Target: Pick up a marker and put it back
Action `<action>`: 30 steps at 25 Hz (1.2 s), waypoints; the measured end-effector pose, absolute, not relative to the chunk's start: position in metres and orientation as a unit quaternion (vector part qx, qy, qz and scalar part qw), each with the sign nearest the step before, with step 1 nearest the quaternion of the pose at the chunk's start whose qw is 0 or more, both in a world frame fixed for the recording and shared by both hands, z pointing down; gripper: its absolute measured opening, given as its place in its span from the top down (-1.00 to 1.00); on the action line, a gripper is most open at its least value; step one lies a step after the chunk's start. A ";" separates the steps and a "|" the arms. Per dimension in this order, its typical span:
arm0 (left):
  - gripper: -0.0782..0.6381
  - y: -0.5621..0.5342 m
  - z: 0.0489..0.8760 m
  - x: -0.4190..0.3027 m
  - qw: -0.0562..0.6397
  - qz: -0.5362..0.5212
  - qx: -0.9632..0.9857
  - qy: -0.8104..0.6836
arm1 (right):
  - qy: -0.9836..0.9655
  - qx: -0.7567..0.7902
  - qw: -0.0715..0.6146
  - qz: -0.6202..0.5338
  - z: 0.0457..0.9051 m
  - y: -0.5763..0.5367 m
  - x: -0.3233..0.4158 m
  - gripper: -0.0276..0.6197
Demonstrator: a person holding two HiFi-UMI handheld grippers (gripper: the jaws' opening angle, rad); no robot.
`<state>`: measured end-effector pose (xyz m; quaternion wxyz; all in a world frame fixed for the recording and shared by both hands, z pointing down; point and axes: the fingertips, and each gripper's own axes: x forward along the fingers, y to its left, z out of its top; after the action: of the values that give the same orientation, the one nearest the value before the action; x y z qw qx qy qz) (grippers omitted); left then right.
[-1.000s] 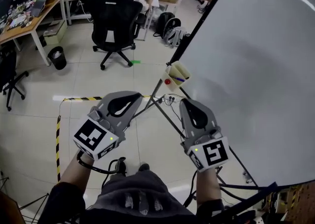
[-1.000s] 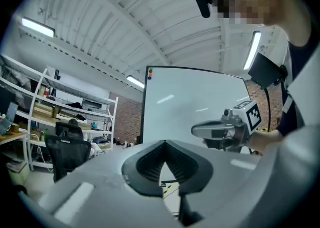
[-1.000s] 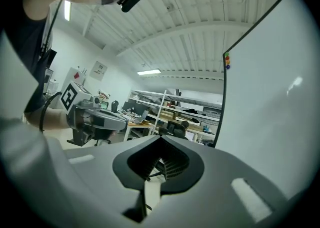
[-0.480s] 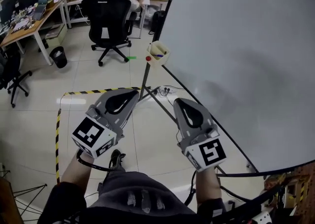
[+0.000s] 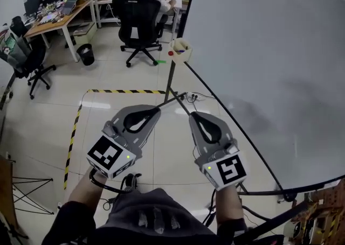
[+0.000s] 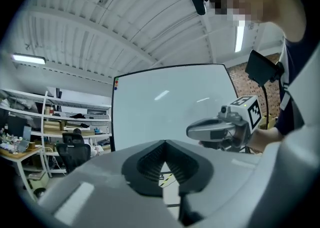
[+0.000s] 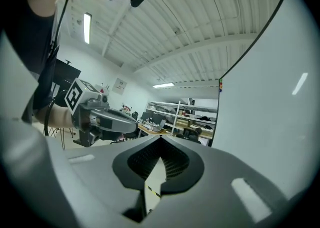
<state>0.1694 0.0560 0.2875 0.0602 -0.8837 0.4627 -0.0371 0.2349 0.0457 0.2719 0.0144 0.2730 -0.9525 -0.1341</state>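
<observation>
Judging this the approach step: left gripper [image 5: 153, 112] and right gripper [image 5: 195, 117], lower centre, both clenched empty; marker cup [image 5: 180, 51] upper centre, well apart. Next: reach cup, open one gripper.

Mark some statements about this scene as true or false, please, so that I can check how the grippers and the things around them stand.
1. The right gripper is shut and empty. True.
2. The left gripper holds a marker. False: it is shut, with nothing between its jaws.
3. A cream cup hangs at the corner of the whiteboard. True.
4. The whiteboard is full of writing. False: it looks blank.
5. The black chair beyond the cup is unoccupied. False: a person sits in it.
</observation>
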 end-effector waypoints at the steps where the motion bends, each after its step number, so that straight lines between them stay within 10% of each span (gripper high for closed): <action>1: 0.76 0.064 0.287 0.168 0.060 -0.038 -0.881 0.467 | -0.954 0.268 0.016 -0.132 0.274 0.053 0.233 0.91; 30: 0.76 0.211 0.287 0.120 0.050 -0.002 -0.891 0.452 | -0.935 0.321 0.067 -0.137 0.291 0.199 0.200 0.91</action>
<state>0.1196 0.2105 0.2866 0.0497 -0.8905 0.4522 -0.0022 0.2002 0.1994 0.2907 0.0674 0.3208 -0.9348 -0.1367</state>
